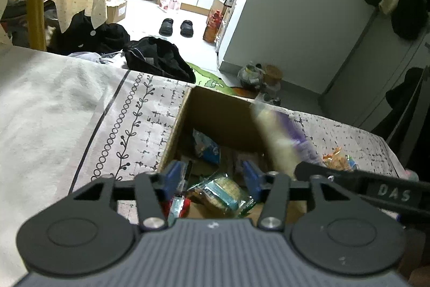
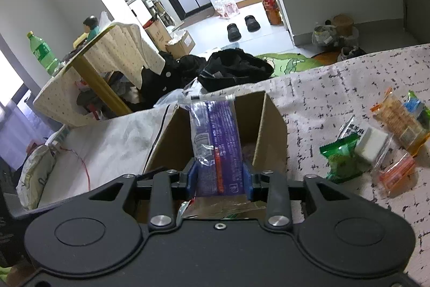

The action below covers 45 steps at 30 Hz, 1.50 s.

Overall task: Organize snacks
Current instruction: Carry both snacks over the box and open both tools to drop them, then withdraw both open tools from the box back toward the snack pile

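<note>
Right wrist view: right gripper fingers clamp a purple packet over the box, long axis pointing straight ahead. Left gripper hangs half-open, empty, above the box.

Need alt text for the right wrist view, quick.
The right tool grips a purple snack packet over an open cardboard box. More wrapped snacks lie on the patterned cloth to the box's right.

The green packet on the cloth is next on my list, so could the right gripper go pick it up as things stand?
Probably not yet. The right gripper has a purple packet between its fingers over the box. The green packet lies uncovered on the cloth to its right, so the way looks free once that is dropped.
</note>
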### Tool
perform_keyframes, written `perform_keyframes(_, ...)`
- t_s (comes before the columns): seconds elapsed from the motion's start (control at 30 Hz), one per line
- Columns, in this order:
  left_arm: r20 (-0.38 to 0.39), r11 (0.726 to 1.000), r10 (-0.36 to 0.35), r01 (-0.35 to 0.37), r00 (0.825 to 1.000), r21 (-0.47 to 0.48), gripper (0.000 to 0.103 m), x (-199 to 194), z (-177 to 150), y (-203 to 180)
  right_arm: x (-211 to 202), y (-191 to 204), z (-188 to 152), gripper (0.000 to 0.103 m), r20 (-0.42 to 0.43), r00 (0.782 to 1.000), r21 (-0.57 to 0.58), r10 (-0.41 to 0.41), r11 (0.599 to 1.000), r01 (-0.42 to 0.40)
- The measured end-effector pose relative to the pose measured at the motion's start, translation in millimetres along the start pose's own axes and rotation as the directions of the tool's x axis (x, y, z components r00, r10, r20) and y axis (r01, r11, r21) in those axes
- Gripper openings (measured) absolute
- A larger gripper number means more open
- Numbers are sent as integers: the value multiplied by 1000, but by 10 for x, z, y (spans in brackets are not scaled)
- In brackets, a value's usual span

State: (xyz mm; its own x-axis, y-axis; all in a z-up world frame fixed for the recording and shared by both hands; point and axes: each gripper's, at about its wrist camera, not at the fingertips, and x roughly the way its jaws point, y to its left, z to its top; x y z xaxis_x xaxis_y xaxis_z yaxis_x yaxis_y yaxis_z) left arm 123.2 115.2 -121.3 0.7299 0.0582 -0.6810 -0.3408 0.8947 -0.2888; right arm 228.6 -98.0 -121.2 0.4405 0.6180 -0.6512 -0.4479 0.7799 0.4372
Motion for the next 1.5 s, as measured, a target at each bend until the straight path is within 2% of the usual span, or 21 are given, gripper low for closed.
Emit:
perform_keyframes(0.1,4,1000,0,0,1000,2,63,-18,18,-1,-49,16,-6,47,13,1000,-17,5,1000,-5)
perform_keyframes(0.2,20,1000,-1,1,1000,7,76,-32,22,-18,-132,-17,11,53,30,1000,-22,-6,1000,6)
perform_keyframes(0.27,21,1000,-5,5,1000,15,88,-32,29,-44,-181,-75,22,55,32,999,-16,-12,1000,12)
perform_keyframes(0.3,18,1000,-6,6,1000,17,89,-26,29,-55,-204,-109,22,58,34,999,-16,-18,1000,19)
perform_keyframes(0.53,7,1000,-14,14,1000,24,91,8,-3,-161,-372,-411,-1,71,41,995,-6,-89,996,90)
perform_keyframes(0.63,8,999,-25,25,1000,29,93,1,-12,-229,-426,-494,-22,73,40,993,-15,-114,993,115)
perform_keyframes(0.73,-30,999,-20,21,999,47,98,19,-2,-318,-502,-565,-38,75,41,992,-16,-123,992,124)
perform_keyframes(0.87,-19,996,-35,36,999,76,101,-7,-22,-461,-603,-624,-38,87,61,988,-36,-142,989,144)
perform_keyframes(0.93,-16,995,-44,45,999,88,103,-13,-28,-539,-647,-655,-30,88,68,987,-50,-149,987,153)
perform_keyframes(1.0,-13,994,-57,58,998,94,103,-19,-38,-606,-690,-698,-26,93,72,985,-57,-154,986,158)
perform_keyframes(1.2,-19,992,-82,83,996,95,103,-1,-64,-735,-801,-857,-43,94,76,983,-35,-167,985,170)
perform_keyframes(1.5,-28,981,-115,118,993,152,103,-33,-98,-950,-994,-1043,-67,103,94,978,-17,-184,982,186)
